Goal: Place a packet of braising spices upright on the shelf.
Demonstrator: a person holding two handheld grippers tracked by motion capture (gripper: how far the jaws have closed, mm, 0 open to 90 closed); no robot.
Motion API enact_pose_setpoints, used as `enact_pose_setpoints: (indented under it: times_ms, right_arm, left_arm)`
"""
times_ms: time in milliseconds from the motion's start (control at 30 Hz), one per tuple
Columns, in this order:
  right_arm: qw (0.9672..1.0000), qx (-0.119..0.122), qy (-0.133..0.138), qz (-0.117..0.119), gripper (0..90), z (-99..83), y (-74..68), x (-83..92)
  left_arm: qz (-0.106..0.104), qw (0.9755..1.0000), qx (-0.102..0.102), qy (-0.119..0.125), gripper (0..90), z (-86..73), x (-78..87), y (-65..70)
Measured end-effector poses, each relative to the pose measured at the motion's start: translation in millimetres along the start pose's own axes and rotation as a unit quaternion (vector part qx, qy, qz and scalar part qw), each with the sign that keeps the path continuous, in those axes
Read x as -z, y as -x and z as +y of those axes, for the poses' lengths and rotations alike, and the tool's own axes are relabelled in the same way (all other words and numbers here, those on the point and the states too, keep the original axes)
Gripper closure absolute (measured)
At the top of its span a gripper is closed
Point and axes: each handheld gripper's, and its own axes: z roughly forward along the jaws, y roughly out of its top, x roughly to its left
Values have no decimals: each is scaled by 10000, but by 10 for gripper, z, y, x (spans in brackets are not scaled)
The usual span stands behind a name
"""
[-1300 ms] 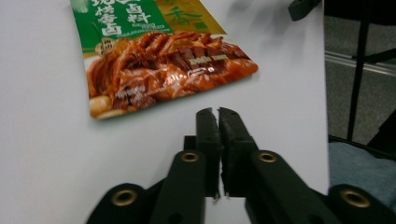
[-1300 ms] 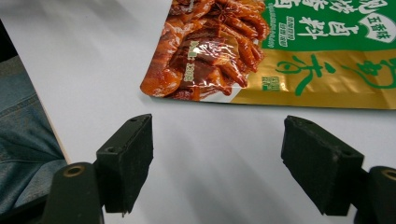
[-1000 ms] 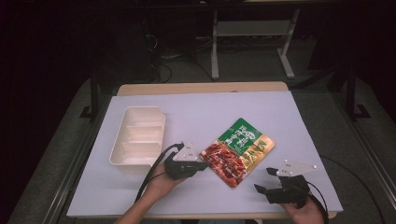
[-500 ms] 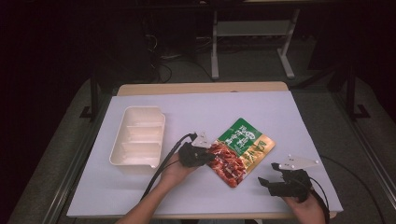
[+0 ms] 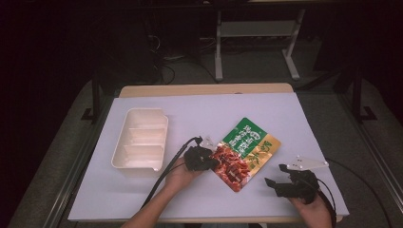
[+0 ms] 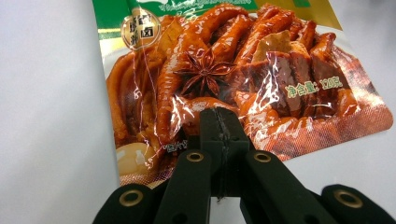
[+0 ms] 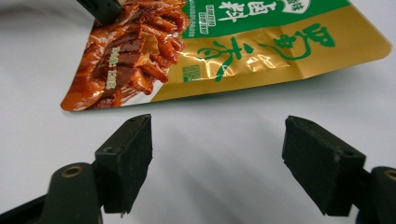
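White table under everything; compartment tray at left, untouched; food pouch flat at centre, right of tray, same spot as second ago. Left gripper moved in from pouch's near-left, now at its red edge; jaws pressed fully together, tips on film, whether film pinched cannot tell; probably start of lift or drag toward tray. Right gripper near pouch's corner, jaws wide apart, nothing held.

White table with 1 cream compartment tray and 1 snack pouch.
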Motion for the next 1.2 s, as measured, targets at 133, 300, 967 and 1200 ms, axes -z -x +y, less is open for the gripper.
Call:
enact_pose_setpoints:
  times_ms: [133,300,967,1200]
  right_arm:
    - [9999,-126,-11,-31,212,-2,52,-11]
    - [9990,-439,61,-95,182,21,189,-21]
    - [9903,-1381,-126,3,190,234,674,-382]
    - [9907,-1349,-128,123,223,235,677,-434]
  left_arm:
    - [153,9995,-271,-85,900,10,3,43]
    - [176,9992,-349,-119,900,18,1,50]
    - [245,9986,-463,-119,900,19,-4,73]
    - [276,9983,-495,-108,900,19,-6,86]
